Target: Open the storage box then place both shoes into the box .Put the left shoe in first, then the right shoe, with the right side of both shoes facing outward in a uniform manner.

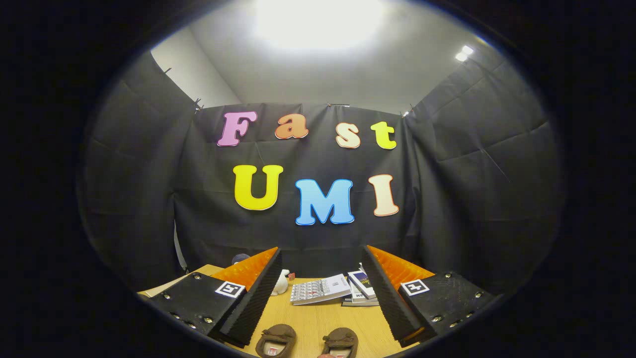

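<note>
Two shoes: a pair of small brown suede-looking slippers, left-hand brown slipper [276, 339] and right-hand brown slipper [341, 342], sitting low in the middle of the frame on the light wooden worktop [318, 318], side by side but apart, openings with pale insoles facing the camera.
Which is which: honestly can't tell left shoe from right at this angle, they're half cut off at the bottom.
Tool: the tool [320, 286] is spread wide, nothing between its fingers, both slippers lie between them, down by the finger roots rather than the tips.
Storage box: haven't spotted it, so I'd guess the opening step isn't done yet.
Risk one: grabbing a slipper before the box is open, that'd mess up the order.
Risk two: picking the wrong slipper first, since they look near identical from here.
Risk three: soft, floppy uppers, so a pinch on the edge could fold or slip and the shoe might twist, then the right side wouldn't face outward.
Risk four: clutter beyond the fingertips, a stack of books and printed booklets [343, 289] middle-right and a small white figurine [281, 283] just left of centre, both easy to bump if the tool swings forward.
Look of the shoes: rounded toes, low, moccasin style, seem clean.
</note>
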The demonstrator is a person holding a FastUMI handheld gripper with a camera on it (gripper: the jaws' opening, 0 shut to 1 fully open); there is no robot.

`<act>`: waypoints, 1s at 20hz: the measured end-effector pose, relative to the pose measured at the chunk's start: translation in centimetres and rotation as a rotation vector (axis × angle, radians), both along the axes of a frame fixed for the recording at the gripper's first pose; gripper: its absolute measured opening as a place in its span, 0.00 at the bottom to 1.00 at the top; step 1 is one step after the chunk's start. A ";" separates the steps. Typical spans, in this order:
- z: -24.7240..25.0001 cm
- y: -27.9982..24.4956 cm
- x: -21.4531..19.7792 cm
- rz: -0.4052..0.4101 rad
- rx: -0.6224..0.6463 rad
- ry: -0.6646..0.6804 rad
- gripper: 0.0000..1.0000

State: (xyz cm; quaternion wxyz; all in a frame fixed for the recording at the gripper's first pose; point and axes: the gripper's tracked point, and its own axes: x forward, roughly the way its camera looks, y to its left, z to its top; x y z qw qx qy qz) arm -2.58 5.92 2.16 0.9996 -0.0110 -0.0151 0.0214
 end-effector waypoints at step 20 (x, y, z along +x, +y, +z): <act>-5.2 5.7 -0.1 0.178 0.229 0.140 0.99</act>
